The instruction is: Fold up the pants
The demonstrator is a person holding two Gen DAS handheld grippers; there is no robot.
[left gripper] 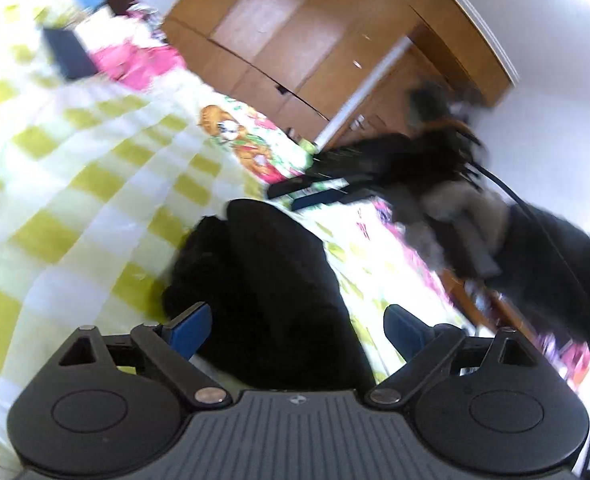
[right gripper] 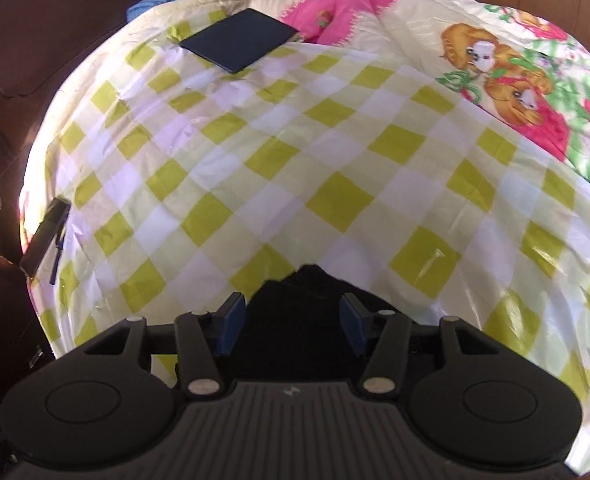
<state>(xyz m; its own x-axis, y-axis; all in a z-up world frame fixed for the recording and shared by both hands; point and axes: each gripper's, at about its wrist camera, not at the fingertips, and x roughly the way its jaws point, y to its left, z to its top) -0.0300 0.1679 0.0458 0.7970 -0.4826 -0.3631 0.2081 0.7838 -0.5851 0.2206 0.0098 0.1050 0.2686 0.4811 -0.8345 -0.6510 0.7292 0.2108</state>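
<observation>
Both claws hang over soft black pants (left gripper: 271,280) on a bed with a shiny yellow-and-white checked cover (right gripper: 295,152). Left claw (left gripper: 295,320) gapes wide; right claw (right gripper: 291,318) is half open, pads off the cloth. Brown wooden wardrobe (left gripper: 295,32) stands behind.

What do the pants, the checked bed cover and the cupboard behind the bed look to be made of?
Pants: soft matte black fabric, perhaps knit; no sheen, weave too dark to tell.
Bed cover: thin smooth cloth, seemingly satin or polyester; it shows glossy highlights and fine creases.
Cupboard: wood or wood veneer, brown with a smooth semi-gloss finish and flat panel seams.
</observation>
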